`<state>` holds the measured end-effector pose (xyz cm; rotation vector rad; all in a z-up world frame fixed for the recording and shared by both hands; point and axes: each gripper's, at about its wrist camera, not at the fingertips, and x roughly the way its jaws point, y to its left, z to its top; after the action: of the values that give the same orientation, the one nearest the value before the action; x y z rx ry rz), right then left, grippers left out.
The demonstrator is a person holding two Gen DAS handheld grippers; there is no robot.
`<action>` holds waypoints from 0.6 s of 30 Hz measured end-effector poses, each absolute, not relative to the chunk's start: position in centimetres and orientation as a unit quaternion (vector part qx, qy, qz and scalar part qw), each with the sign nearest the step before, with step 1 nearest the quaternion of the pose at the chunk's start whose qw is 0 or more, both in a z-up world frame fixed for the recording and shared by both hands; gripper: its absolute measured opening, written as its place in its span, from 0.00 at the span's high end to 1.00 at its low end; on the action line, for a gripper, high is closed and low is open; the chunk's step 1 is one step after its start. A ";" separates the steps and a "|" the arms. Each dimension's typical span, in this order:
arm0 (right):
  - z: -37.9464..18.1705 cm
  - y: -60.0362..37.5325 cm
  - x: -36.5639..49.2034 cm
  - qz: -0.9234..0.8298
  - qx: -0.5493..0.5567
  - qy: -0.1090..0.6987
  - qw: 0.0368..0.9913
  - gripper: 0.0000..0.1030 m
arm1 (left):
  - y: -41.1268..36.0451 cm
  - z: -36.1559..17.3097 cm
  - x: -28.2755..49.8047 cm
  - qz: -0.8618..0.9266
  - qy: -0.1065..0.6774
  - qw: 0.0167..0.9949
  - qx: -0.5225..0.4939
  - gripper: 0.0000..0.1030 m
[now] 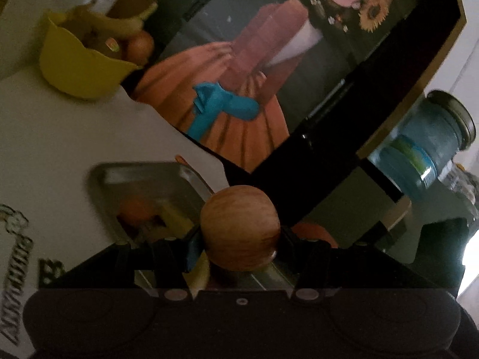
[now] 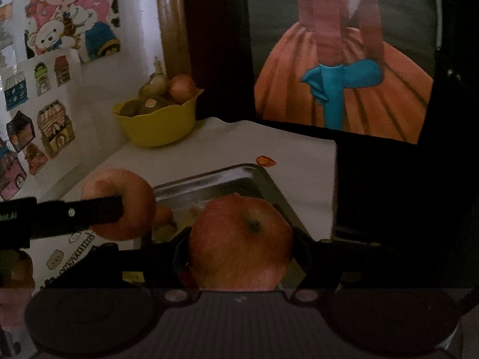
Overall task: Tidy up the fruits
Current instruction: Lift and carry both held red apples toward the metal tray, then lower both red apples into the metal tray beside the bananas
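My left gripper (image 1: 239, 239) is shut on a streaky red-yellow apple (image 1: 239, 224), held above the near end of a metal tray (image 1: 125, 176). The right wrist view shows the same apple (image 2: 137, 191) at the left, with a black finger (image 2: 89, 212) of the left gripper across it. My right gripper (image 2: 241, 248) is shut on a bigger red apple (image 2: 242, 239), stem end facing the camera, over the tray (image 2: 227, 179). An orange (image 1: 137, 209) and other fruit lie in the tray. A yellow bowl (image 2: 155, 128) holding several fruits stands at the far left corner.
A large black-framed painting (image 1: 245, 68) of a figure in an orange skirt leans behind the white surface (image 1: 74, 137). A blue glass jar (image 1: 419, 149) with a dark lid stands to its right. Stickers cover the left wall (image 2: 45, 95). A small red sticker (image 2: 265, 160) lies beyond the tray.
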<state>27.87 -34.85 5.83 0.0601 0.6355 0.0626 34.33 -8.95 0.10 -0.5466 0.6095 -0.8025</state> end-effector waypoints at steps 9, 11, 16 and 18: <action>4.3 -36.7 26.0 0.016 0.044 0.327 0.944 0.29 | -11.2 -1.3 32.9 -0.395 0.316 0.831 -0.229 0.47; 3.8 -37.0 25.8 0.015 0.049 0.332 0.942 0.29 | -11.4 -1.5 32.6 -0.396 0.320 0.831 -0.225 0.47; 2.8 -37.5 25.4 0.013 0.057 0.343 0.937 0.29 | -11.8 -2.0 32.0 -0.399 0.329 0.830 -0.209 0.47; 2.6 -37.6 25.3 0.013 0.059 0.345 0.937 0.29 | -12.1 -2.2 31.7 -0.399 0.334 0.830 -0.203 0.47</action>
<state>25.31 -37.56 2.57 0.1198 0.7048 0.0274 31.74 -12.05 -2.21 -0.4298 0.7079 -0.8471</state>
